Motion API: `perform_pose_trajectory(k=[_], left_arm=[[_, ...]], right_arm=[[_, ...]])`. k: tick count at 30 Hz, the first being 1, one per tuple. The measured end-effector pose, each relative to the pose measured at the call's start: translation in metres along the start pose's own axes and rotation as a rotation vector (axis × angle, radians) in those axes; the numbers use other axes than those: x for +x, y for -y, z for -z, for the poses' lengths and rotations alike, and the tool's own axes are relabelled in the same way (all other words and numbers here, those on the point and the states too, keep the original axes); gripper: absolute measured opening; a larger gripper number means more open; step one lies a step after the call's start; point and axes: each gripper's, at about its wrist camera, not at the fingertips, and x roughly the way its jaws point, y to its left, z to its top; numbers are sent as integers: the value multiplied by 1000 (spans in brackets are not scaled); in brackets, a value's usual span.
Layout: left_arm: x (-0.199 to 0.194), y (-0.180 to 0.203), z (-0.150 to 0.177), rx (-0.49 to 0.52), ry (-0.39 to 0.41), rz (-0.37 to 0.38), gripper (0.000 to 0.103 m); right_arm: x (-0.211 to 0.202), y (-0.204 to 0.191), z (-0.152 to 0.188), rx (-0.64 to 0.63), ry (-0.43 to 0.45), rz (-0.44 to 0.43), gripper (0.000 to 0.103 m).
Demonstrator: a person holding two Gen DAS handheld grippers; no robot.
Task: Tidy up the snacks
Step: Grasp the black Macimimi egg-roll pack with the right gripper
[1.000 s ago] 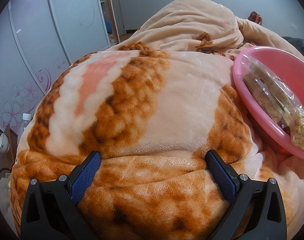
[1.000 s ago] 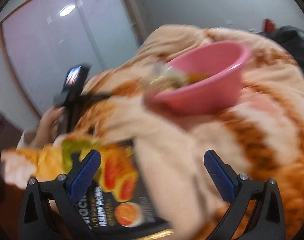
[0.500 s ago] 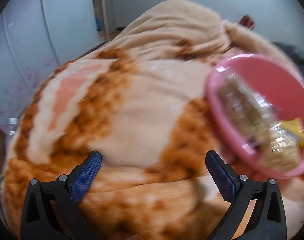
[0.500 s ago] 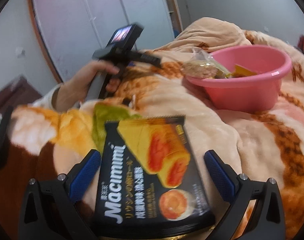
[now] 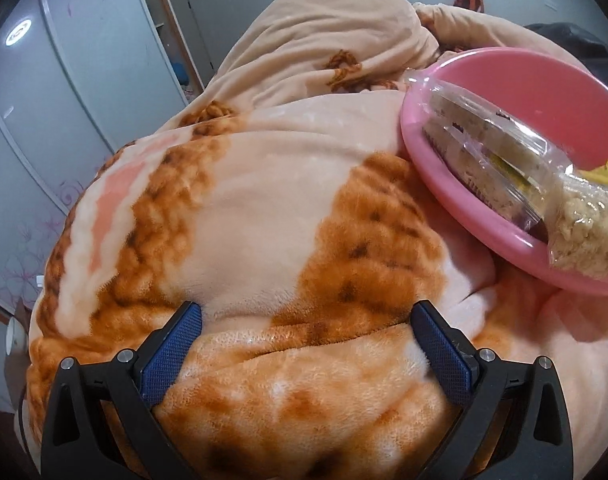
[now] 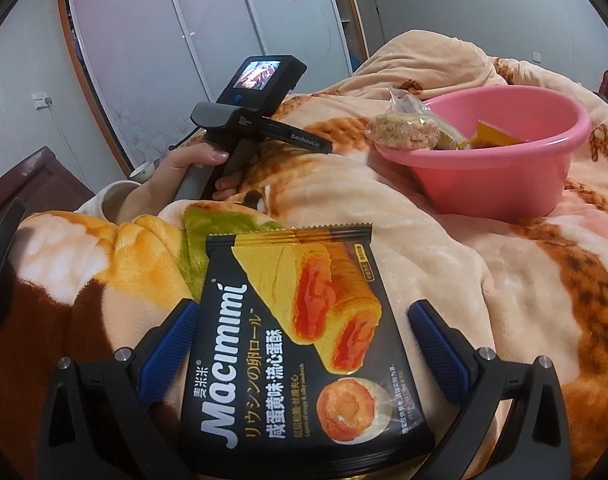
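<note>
The black Macimmi egg-roll packet [image 6: 300,344] lies flat on the blanket [image 6: 484,280], between the spread fingers of the right hand-held gripper [image 6: 300,344], long axis pointing ahead. The pink basin [image 6: 496,176] stands further ahead-right. The left hand-held gripper [image 5: 304,340] hovers released, empty, farther away.

The pink basin [image 5: 456,184] runs off the right edge of the left wrist view, its far contents cut off. The Macimmi packet [image 6: 300,360] loses its lower edge beneath the right gripper [image 6: 302,344]. Small print on the packet is unreadable.
</note>
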Motion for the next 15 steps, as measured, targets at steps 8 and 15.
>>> perform_pose_trajectory(k=[8,15], left_arm=[[-23,-47,11,-237,124,228,103],[-17,-61,11,-330,145,341,103]], right_arm=[[-5,-7,2,-51,45,7,92],[-10,-7,3,-66,98,-10,82]])
